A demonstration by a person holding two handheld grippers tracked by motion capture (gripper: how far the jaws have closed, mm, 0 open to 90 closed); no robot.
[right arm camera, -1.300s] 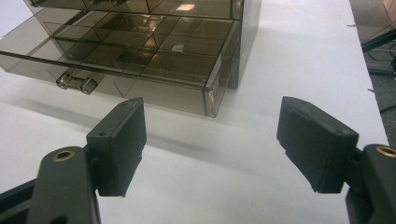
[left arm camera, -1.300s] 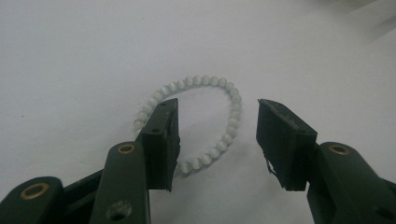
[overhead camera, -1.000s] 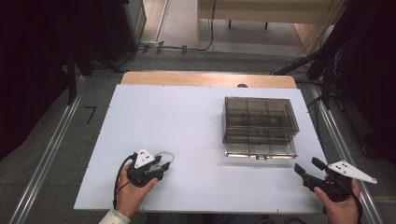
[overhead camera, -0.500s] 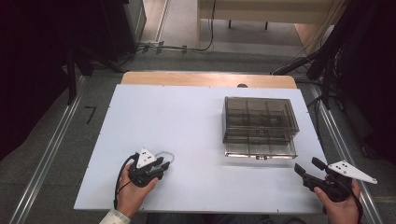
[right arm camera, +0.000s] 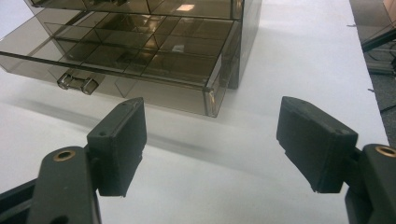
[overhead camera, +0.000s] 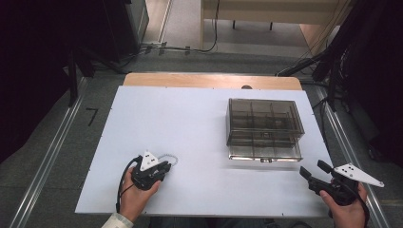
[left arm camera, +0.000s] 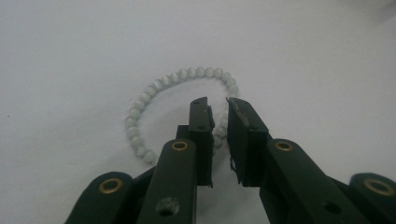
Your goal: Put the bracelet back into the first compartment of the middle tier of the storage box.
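A bracelet of pale green beads (left arm camera: 187,74) lies in a ring on the white table (overhead camera: 199,142), front left. My left gripper (left arm camera: 218,105) rests low over it, jaws nearly together with the near strand of beads pinched between the pads. From above, the bracelet (overhead camera: 171,159) peeks out just beyond the left gripper (overhead camera: 165,167). At the front right edge, my right gripper (overhead camera: 311,170) is held wide open and holds nothing. It faces a smoky clear organizer box (right arm camera: 140,42), whose bottom drawer (right arm camera: 154,70) is pulled out.
The organizer box (overhead camera: 263,123) stands right of centre, its drawer (overhead camera: 263,153) slid toward me with a small handle (right arm camera: 74,83) at its front. A wooden board (overhead camera: 209,80) lines the far table edge. Dark equipment and cables surround the table.
My left gripper has crept slightly right onto the bracelet. The right gripper and the box have stayed put.
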